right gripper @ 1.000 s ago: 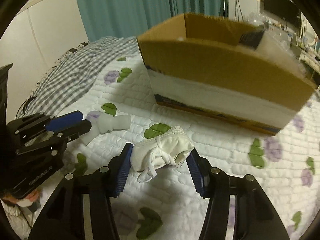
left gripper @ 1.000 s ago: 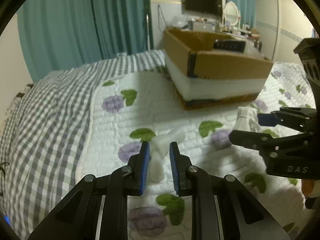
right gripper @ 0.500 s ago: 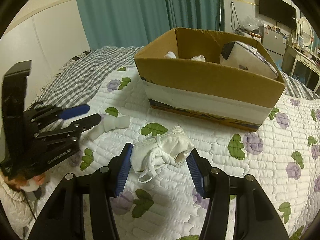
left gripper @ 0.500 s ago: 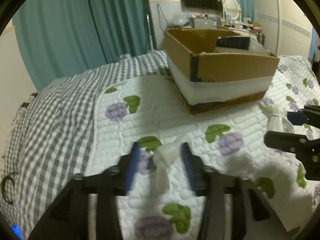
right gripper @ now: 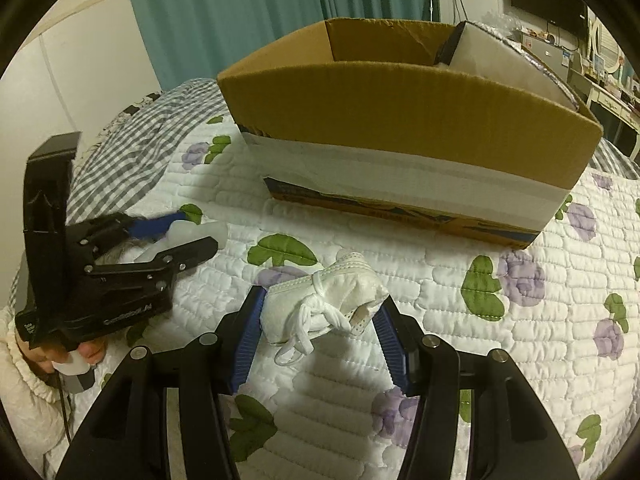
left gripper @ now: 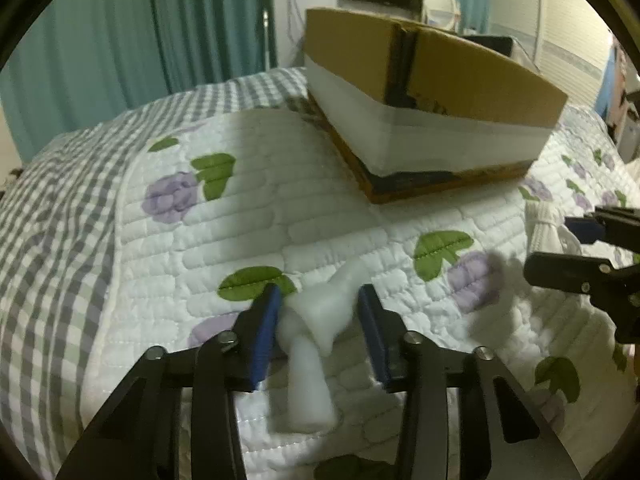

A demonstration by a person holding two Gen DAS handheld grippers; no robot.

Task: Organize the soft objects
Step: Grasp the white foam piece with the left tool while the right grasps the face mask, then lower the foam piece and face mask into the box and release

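Two soft pieces lie on the bed quilt. My left gripper brackets the white foam piece, unclosed; my right gripper straddles the face mask loosely. Both look light and squashy; I'd pinch mid-body. Cardboard box at twelve o'clock.

From my remote station, the only lettering I see is white print on the black body of the left gripper in the right wrist view, and it is too blurred for me to read. The cardboard box carries a coloured printed band along its base, but I can read no words there.
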